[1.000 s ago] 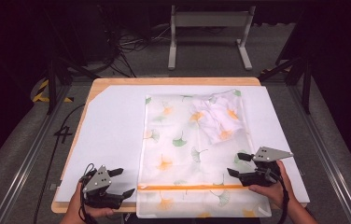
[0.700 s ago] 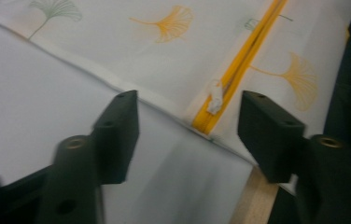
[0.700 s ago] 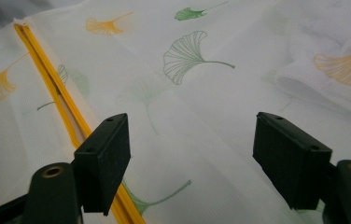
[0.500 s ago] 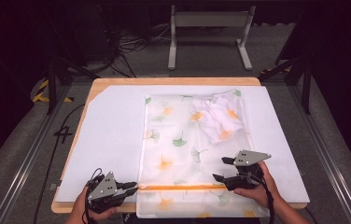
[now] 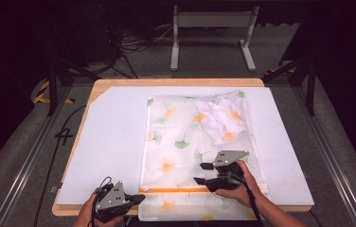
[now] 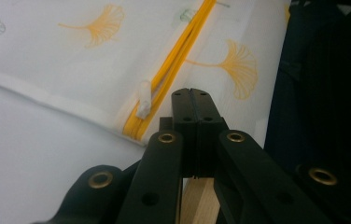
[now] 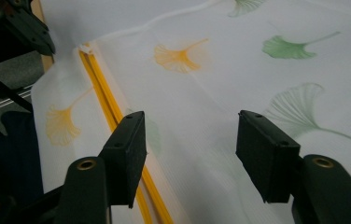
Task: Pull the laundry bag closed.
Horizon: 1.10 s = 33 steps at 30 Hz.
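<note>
Work in hand: you seem to be setting up on the orange zipper (image 5: 173, 190) of the mesh laundry bag (image 5: 185, 142); my reading, not a certainty.
Bag: it lies flat on the white surface (image 5: 110, 137), its near end overhanging the edge toward you; a bundled white garment (image 5: 226, 118) sits inside at the far right corner.
Zipper axis: it runs left to right across the bag's near end.
Left tongs (image 6: 193, 100): jaws pressed together at the zipper's left end, just beside the small white pull (image 6: 143, 100); whether they pinch fabric I cannot tell.
Right tongs (image 7: 190, 156): jaws part open and just closing, over the mesh with nothing pressed between them; the zipper passes under one jaw.
Nearer hand: your left is nearer the pull.
View difference: the left gripper view reveals the pull; the high view gives the zipper's whole run; the right gripper view shows the zipper parted.
</note>
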Motion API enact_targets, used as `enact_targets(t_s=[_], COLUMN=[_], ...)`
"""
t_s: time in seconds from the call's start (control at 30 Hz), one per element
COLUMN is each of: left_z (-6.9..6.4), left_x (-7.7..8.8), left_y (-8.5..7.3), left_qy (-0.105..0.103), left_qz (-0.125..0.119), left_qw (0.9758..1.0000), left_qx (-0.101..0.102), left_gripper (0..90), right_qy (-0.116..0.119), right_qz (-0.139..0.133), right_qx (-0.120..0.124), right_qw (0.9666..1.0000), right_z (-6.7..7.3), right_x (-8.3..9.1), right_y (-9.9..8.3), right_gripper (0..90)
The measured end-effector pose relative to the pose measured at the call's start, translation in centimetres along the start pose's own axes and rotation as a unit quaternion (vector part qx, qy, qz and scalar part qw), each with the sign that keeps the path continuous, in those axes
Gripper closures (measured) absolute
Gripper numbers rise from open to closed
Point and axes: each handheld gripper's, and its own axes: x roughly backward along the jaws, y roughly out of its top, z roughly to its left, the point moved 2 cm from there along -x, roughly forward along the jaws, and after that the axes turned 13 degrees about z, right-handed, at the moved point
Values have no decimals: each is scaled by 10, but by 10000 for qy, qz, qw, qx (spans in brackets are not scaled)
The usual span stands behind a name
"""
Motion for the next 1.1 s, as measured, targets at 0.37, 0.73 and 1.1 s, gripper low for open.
enact_targets(t_s=[0.37,0.73,1.1], left_z=[-5,-3,-2], left_x=[-8,-12,-15], left_y=[-4,-1,-2], left_qy=[18,62,67], left_qz=[213,183,320], left_qw=[9998,9998,9993], left_qx=[-50,-33,-183], left_gripper=[898,897,900], right_qy=[596,964,890], right_qz=[303,492,764], right_qx=[426,471,399], right_qw=[9969,9930,9923], right_z=[33,53,61], right_x=[-54,-86,-106], right_y=[44,69,78], right_gripper=[440,554,575])
